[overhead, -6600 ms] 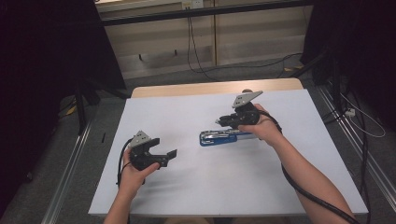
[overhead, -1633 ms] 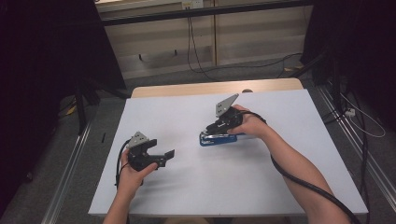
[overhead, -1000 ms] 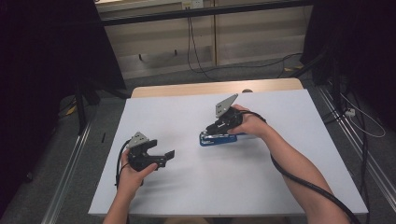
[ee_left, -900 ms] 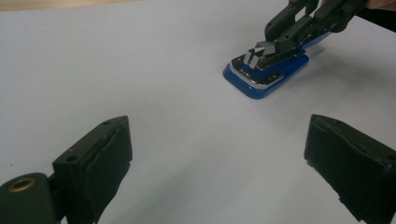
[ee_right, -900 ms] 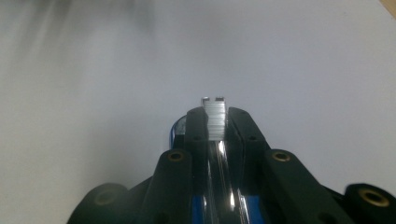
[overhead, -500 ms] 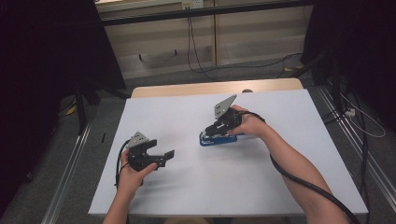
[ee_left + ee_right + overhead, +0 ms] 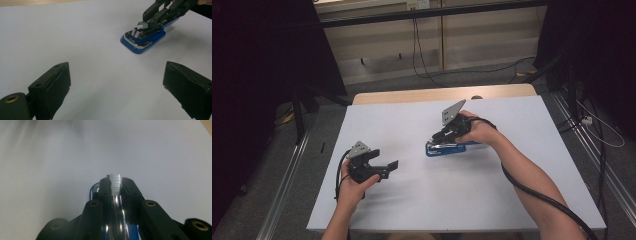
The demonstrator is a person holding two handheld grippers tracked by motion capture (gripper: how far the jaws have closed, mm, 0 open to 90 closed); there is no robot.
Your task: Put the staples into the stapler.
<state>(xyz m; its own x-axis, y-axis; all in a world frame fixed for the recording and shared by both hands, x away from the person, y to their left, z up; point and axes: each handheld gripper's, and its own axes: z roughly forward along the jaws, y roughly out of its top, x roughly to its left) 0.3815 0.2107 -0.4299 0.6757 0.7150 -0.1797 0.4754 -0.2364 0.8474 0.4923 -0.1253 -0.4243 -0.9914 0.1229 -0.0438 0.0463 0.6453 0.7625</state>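
A blue stapler (image 7: 447,149) lies flat on the white table top (image 7: 422,200), right of the middle. My right gripper (image 7: 438,137) comes down on it from the right, jaws pinched on the stapler's silver metal arm (image 7: 113,182). In the left gripper view the stapler (image 7: 143,41) sits at the upper right with the right gripper (image 7: 147,23) clamped on its top. My left gripper (image 7: 389,167) rests low at the table's left, pointing right, open with nothing between its pads (image 7: 60,82).
The white sheet covers a wooden table whose bare edge (image 7: 412,95) shows at the back. Cables (image 7: 422,55) run over the floor beyond it, and metal rails (image 7: 287,170) line both sides.
Since the earliest frame my right gripper has moved left and down onto the stapler and shut on its metal arm. Over the last second nothing has moved.
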